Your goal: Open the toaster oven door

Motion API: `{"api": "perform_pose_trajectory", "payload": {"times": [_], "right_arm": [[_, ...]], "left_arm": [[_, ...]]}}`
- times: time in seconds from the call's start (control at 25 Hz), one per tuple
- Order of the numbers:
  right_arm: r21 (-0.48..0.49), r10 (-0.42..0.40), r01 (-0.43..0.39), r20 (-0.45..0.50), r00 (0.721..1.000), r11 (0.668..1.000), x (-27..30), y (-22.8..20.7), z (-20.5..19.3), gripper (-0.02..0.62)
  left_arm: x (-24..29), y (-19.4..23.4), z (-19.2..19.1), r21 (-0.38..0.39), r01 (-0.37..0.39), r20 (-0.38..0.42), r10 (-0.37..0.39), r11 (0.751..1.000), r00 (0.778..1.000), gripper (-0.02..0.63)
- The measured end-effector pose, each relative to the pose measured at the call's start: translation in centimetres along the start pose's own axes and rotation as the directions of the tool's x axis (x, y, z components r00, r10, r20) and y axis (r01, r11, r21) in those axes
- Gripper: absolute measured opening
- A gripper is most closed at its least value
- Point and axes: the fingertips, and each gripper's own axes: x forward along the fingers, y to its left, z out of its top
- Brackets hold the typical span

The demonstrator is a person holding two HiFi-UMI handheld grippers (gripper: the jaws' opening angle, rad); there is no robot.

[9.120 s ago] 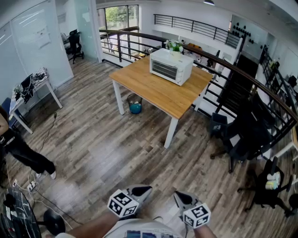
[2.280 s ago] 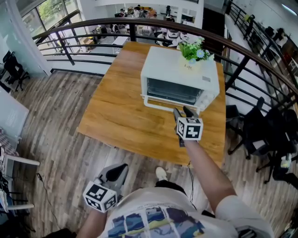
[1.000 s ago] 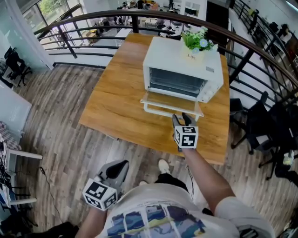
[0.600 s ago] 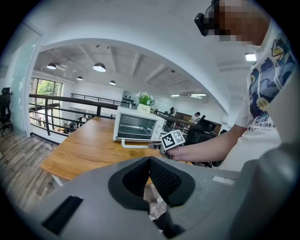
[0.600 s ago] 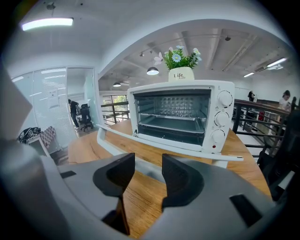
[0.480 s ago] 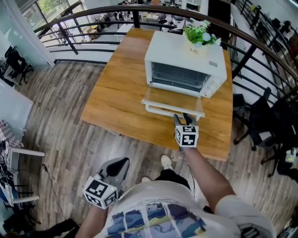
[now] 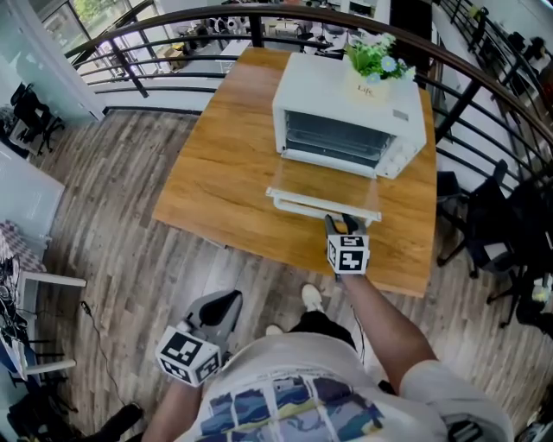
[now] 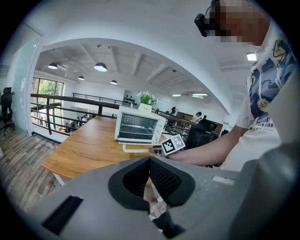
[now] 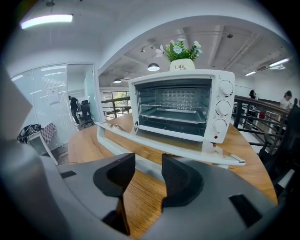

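A white toaster oven [image 7: 346, 112] stands at the far right of a wooden table [image 7: 220, 173]. Its glass door [image 7: 324, 186] lies folded down flat, and the rack inside shows. My right gripper [image 7: 339, 221] is at the door's white handle [image 7: 302, 205], near its right end, jaws open. In the right gripper view the oven [image 9: 183, 108] fills the middle. The handle [image 9: 110, 146] runs just past the tips of the right gripper [image 9: 148, 163], with wood showing in the gap. My left gripper [image 7: 226, 302] hangs low beside the person's hip, shut and empty; its pads [image 8: 140, 173] meet at the tips.
A small potted plant [image 7: 373, 65] sits on top of the oven. A dark curved railing [image 7: 173, 26] runs behind the table. Black office chairs [image 7: 501, 233] stand to the right. The table's near edge [image 7: 285, 255] lies just under my right hand.
The oven door has gone from closed to lying flat. My right gripper has drawn back toward the table's near edge along with the handle. The left gripper has stayed low.
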Motion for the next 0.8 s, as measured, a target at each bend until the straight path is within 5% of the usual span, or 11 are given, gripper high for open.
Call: {"api": "perform_pose_trajectory", "payload": {"times": [0.8], "right_arm": [[0.042,-0.059,0.059,0.018,0.998,0.997,1.2,0.4,-2.6,0.181]], "left_arm": [[0.1,0.2,-0.4,-0.001,-0.011,-0.022,0.011,1.0,1.0,0.003]]}}
